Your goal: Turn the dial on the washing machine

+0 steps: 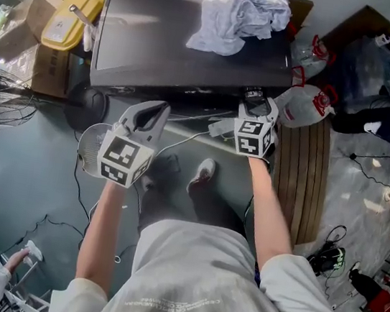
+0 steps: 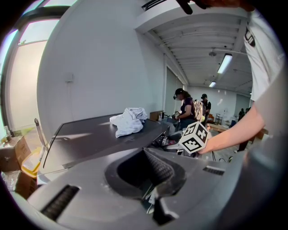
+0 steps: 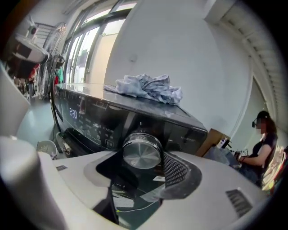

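Standing before a dark washing machine point(image 1: 161, 45), a person reaches the right forearm straight ahead, so the right gripper point(image 1: 253, 99) meets the machine's front panel near its right end. The left forearm reaches less far. The left gripper point(image 1: 152, 115) hangs short of the machine's front edge, toward its left half, touching nothing. A crumpled pale cloth point(image 1: 241, 17) lies on the machine's lid, toward the back right.

From the head view the panel's face cannot be seen. Only the right gripper view shows it: a round silver dial point(image 3: 142, 151) sticks out from the dark panel, with lit digits point(image 3: 73, 113) to its left. The right gripper's fingers point(image 3: 176, 168) stand apart with the dial between them. One ribbed pad sits just beside its rim, though contact is unclear.

The left gripper view looks across the lid to the cloth and the right gripper's marker cube point(image 2: 195, 137). Its fingers are spread, with nothing between them. That view alone shows people point(image 2: 186, 108) beyond the machine.
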Tool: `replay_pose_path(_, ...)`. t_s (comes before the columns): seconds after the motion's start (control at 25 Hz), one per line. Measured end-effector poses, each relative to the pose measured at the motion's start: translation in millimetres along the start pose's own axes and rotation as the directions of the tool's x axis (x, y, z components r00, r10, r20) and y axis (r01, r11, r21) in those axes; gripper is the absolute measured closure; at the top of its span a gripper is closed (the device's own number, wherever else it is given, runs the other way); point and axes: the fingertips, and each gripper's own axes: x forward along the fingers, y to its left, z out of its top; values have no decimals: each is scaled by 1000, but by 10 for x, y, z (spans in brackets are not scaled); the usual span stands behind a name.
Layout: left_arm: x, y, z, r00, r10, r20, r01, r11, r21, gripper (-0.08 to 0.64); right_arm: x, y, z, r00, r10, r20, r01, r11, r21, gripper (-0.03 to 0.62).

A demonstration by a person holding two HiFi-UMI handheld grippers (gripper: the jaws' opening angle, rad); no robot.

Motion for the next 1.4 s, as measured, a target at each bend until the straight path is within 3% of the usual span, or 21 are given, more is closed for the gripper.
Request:
replay_pose_path(0.28,45,9,5,1000,0,2,0,1000,-8,545,32,-14,-33,992,120,26,-122,959,255,307)
replay_pose_path(0.48,75,-22,26,1000,-5,0,5,1000,-7,545,22,-26,-24,983,180,37,-181,920,347,307)
replay_pose_path(0.68,74,-60,57,1000,-9,6,9,1000,-3,545,26,-45,-42,962,259,90,-269,826,495,307)
replay_pose_path(0.88,40,-38,8,1000,-16,4,16,1000,-5,545,46,-40,-50,952,290,96,-291,760,582,308)
replay_pose_path(1.16,-15,-48,51,1000,-26,18,25,1000,3,545,24,-59,-58,934,329,137,-327,639,696,307)
replay_pose_path(1.28,-71,-30,37,999,-31,24,31,999,8,545,9,-53,-81,940,309,146,-318,639,701,307)
replay_pose_path(1.4,-151,6,14,999,-35,27,34,999,20,545,-112,-28,-177,959,266,96,-258,685,682,305)
